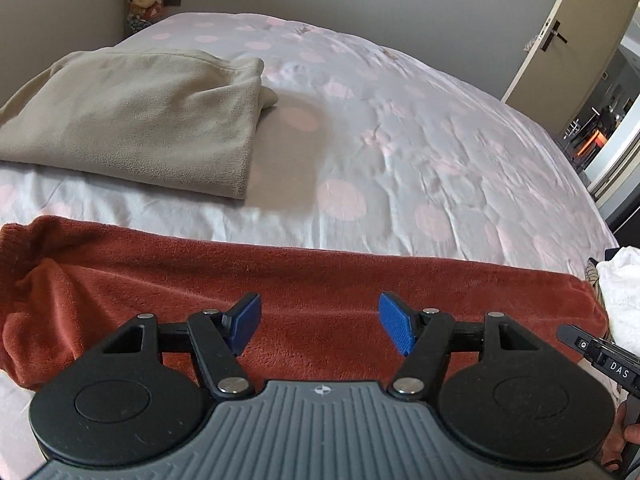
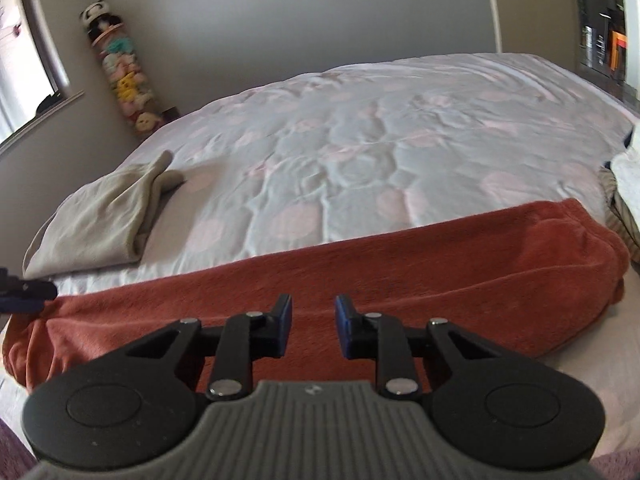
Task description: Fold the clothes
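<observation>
A rust-red fleece garment lies folded into a long band across the near edge of the bed; it also shows in the right wrist view. My left gripper hovers over its middle, open and empty. My right gripper hovers over the same band, open with a narrower gap, holding nothing. A folded beige fleece garment lies further back on the left; the right wrist view shows it too. The right gripper's body shows at the left view's right edge. The left gripper's tip shows at the right view's left edge.
The bed has a pale quilt with pink dots. White clothes lie at the bed's right edge, also in the right wrist view. A column of plush toys stands in the far corner. A door is at right.
</observation>
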`<action>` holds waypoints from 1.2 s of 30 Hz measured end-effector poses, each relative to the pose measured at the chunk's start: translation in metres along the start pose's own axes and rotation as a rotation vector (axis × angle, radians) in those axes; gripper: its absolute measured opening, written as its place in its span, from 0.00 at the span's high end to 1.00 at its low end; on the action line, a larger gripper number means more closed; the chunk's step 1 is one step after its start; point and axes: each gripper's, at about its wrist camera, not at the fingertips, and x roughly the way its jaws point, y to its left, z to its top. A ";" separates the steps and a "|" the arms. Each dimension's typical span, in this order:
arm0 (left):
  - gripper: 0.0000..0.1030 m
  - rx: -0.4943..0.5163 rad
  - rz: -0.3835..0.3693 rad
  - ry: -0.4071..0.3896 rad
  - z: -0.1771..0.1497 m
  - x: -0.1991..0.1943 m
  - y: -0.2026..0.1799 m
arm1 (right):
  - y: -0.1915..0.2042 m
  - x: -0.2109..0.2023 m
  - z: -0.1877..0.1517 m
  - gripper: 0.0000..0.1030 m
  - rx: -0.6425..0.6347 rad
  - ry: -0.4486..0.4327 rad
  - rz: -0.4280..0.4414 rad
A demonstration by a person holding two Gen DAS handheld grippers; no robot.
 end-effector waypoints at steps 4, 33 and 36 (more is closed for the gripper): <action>0.39 0.039 0.039 0.044 -0.006 0.016 0.003 | 0.025 0.012 -0.003 0.74 -0.058 0.030 0.045; 0.44 0.044 0.019 0.033 -0.014 0.110 0.044 | 0.039 0.137 0.008 0.58 -0.126 0.195 0.023; 0.44 0.061 0.040 0.015 -0.013 0.107 0.040 | 0.010 0.120 0.025 0.56 -0.125 0.163 -0.043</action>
